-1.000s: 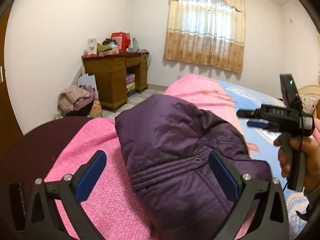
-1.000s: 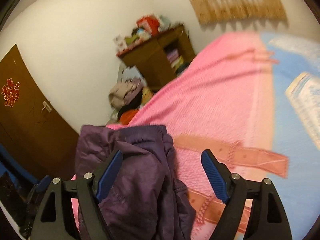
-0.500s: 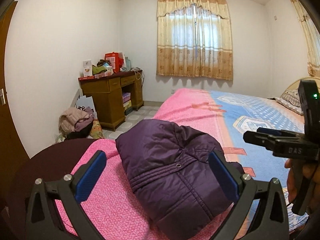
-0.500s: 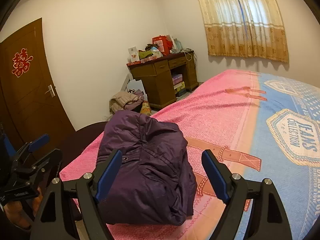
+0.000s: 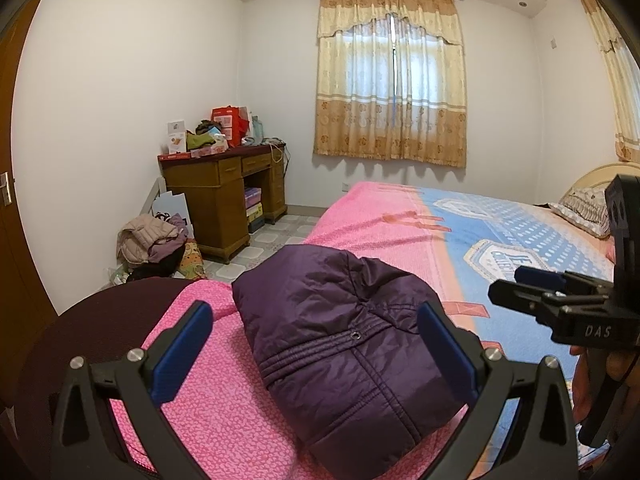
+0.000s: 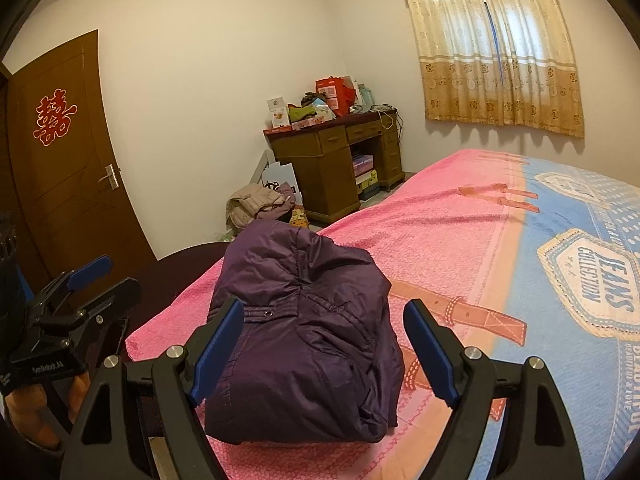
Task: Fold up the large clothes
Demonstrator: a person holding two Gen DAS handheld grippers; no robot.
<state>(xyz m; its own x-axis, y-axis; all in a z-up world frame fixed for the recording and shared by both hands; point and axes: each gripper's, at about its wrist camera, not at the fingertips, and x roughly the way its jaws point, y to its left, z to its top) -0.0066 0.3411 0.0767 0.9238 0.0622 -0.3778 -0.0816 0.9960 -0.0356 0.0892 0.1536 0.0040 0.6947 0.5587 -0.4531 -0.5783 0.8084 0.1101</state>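
Note:
A dark purple padded jacket [image 5: 344, 336] lies folded into a compact bundle on the pink end of the bed [image 5: 224, 408]; it also shows in the right wrist view [image 6: 308, 336]. My left gripper [image 5: 316, 344] is open and empty, held back from and above the bundle. My right gripper [image 6: 324, 344] is open and empty, also held back from it. Each gripper shows in the other's view: the right gripper [image 5: 532, 284] at the right edge, the left gripper [image 6: 96, 280] at the left edge. Neither touches the jacket.
The bed cover turns blue [image 6: 580, 280] toward the right, with a pillow [image 5: 584, 208] at the headboard. A wooden desk [image 5: 224, 196] with clutter stands by the far wall. A pile of clothes [image 5: 152, 240] lies on the floor. A brown door [image 6: 60, 160] is at left.
Both grippers have pulled back and up from the jacket bundle, so more of the room and bed shows. The jacket stays folded in place.

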